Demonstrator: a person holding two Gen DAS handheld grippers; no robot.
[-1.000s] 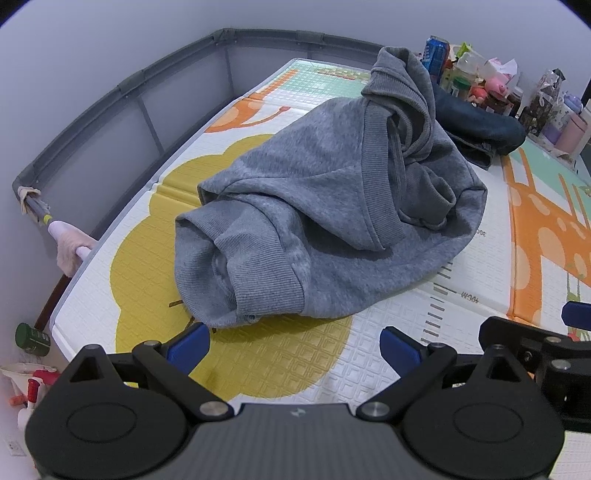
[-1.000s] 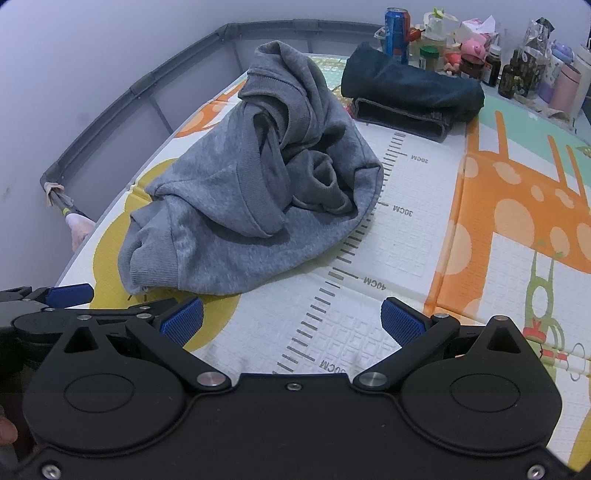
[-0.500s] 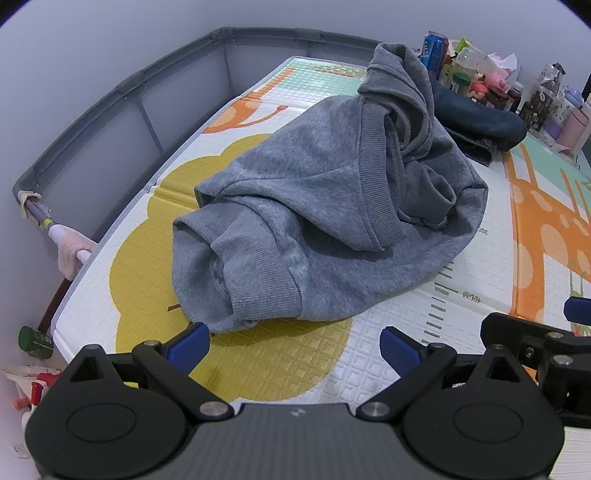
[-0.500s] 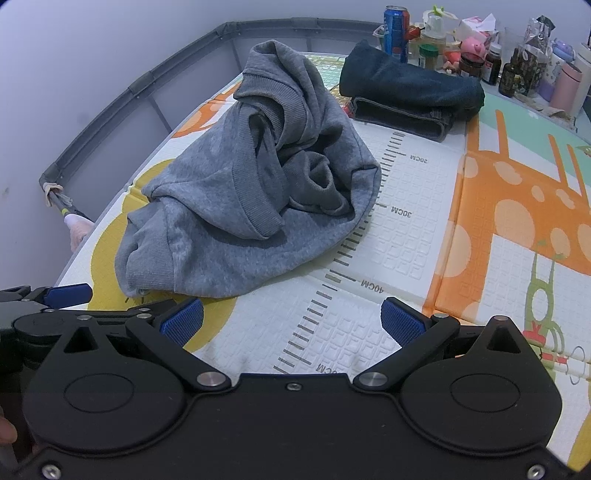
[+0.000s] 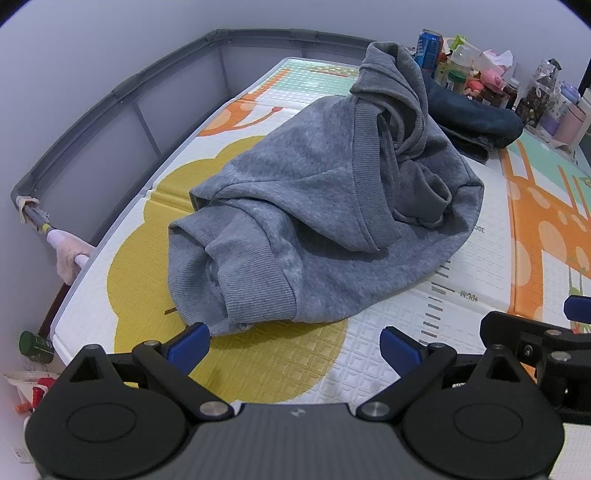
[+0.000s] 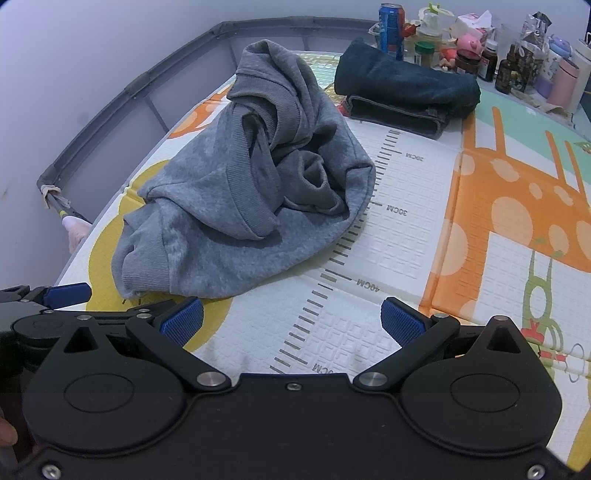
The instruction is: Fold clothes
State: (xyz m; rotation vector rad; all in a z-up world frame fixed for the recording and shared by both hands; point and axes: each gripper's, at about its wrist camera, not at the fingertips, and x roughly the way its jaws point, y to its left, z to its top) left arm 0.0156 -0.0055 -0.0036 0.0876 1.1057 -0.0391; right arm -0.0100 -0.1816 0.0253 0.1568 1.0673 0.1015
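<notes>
The grey sweatshirt (image 5: pixel 317 221) lies in a crumpled heap on the play mat (image 5: pixel 424 332), over the yellow cloud shape and the printed ruler marks, its ribbed cuff (image 5: pixel 255 291) turned toward the cameras and one part bunched up high at the far end. Neither claw touches it. The left claw (image 5: pixel 293 341) hangs just short of the near edge, its blue fingertips (image 5: pixel 188 341) spread wide with nothing between them; the left tip sits right by the cuff. The right claw (image 6: pixel 291 319) is likewise wide apart and empty, low over the ruler strip, just beside the left one. Behind the sweatshirt rests a folded dark denim garment (image 6: pixel 402 88). Beyond that stand a blue can (image 6: pixel 391 26) and a cluster of bottles and jars (image 6: pixel 517 62). A grey rail (image 5: pixel 122 92) borders the mat's left and far sides.
</notes>
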